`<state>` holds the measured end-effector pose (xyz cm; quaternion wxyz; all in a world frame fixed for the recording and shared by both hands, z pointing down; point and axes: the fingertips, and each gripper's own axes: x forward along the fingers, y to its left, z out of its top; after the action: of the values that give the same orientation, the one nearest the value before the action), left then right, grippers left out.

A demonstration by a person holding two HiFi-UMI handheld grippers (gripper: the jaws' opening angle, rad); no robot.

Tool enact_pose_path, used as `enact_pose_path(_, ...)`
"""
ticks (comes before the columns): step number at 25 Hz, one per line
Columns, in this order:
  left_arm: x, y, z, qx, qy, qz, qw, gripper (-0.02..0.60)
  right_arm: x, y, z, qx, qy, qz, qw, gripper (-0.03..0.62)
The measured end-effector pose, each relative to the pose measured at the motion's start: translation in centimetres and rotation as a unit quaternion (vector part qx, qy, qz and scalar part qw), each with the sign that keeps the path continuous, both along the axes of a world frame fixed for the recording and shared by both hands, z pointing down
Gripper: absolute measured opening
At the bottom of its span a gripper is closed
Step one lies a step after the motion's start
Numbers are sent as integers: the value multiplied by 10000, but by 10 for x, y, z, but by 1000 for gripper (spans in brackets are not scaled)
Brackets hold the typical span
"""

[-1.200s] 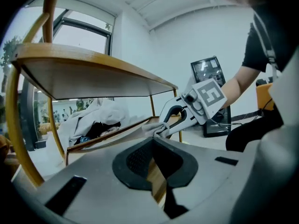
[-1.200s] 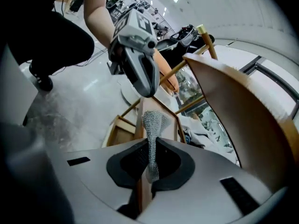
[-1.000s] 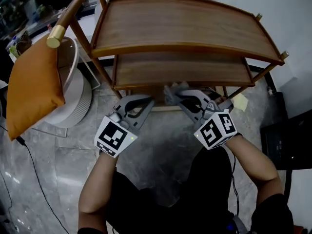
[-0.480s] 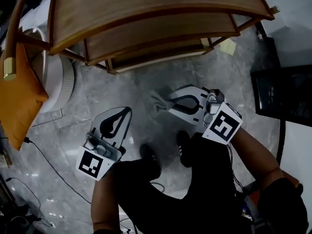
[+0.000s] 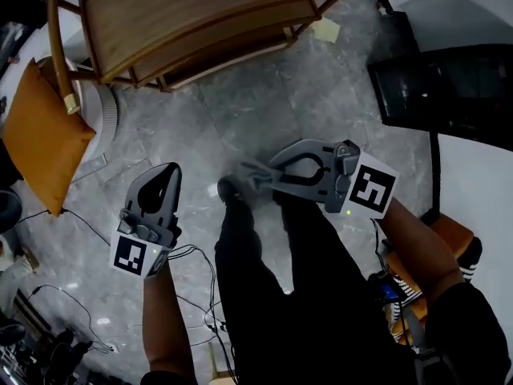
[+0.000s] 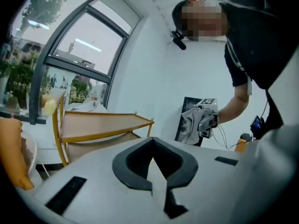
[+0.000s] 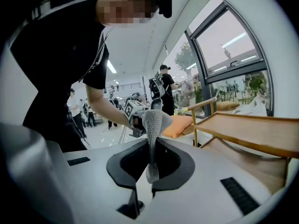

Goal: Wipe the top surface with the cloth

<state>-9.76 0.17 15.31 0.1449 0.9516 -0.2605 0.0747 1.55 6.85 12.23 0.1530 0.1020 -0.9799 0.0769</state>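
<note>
Stands on the grey floor [image 5: 321, 95], well apart from the wooden shelf [image 5: 200, 6] in the upper left of the head view. Pinches the cloth [image 5: 240, 172] in the right gripper [image 5: 255, 175] near the centre of that view, above the dark trouser legs. In the right gripper view, shows both jaws pressed onto the grey knitted fabric, which stands up from between them in the middle of the frame. Holds the left gripper [image 5: 164, 171] at the middle left, with jaws pressed together and nothing between them, as seen in the left gripper view. Touches the shelf with neither gripper. Points both grippers roughly toward the upper part of the frame, near each other but apart. Beside the shelf, at the left edge, an orange cushion [image 5: 40, 139] hanging from a brass-tipped post. At the upper right, a black box [image 5: 449, 79], perhaps a screen, too dark to tell.
</note>
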Motion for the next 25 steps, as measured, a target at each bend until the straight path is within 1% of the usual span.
enact_pose_path(2,-5,11,-54,-41,81,34,10000,11,-5,10,-53,61,27,70,10000,32)
enact_pose_path(3,-7,18,-85,16,141,74,9999,11,-6,15,-80,152,105,85,9998,32)
enact_pose_path(6,-11,45,-175,383,298,221,9986,11,-2,33,-158,537,565,138,9969,34)
enact_pose_path(8,-15,67,-218,662,307,298,9969,11,7,48,-202,679,766,300,9943,34)
enact_pose_path(9,-17,77,-236,755,357,312,9960,11,13,54,-221,630,715,509,9941,34)
enact_pose_path(11,-23,97,-264,812,555,272,9948,12,23,67,-254,362,387,1013,9934,34)
enact_pose_path(13,-26,116,-283,885,707,255,9932,12,29,82,-277,301,80,1203,9922,34)
enact_pose_path(15,-24,133,-296,950,765,199,9923,12,32,95,-292,408,-172,1204,9917,34)
enact_pose_path(18,-15,159,-312,1040,779,30,9915,12,39,114,-306,618,-559,1224,9890,34)
enact_pose_path(20,-9,177,-318,1095,749,-91,9911,12,50,130,-312,631,-869,1255,9863,34)
enact_pose_path(22,0,194,-319,1046,712,-234,9917,12,59,150,-314,584,-1113,1205,9847,34)
enact_pose_path(25,23,222,-314,819,741,-344,9933,12,73,185,-308,593,-1125,1032,9865,34)
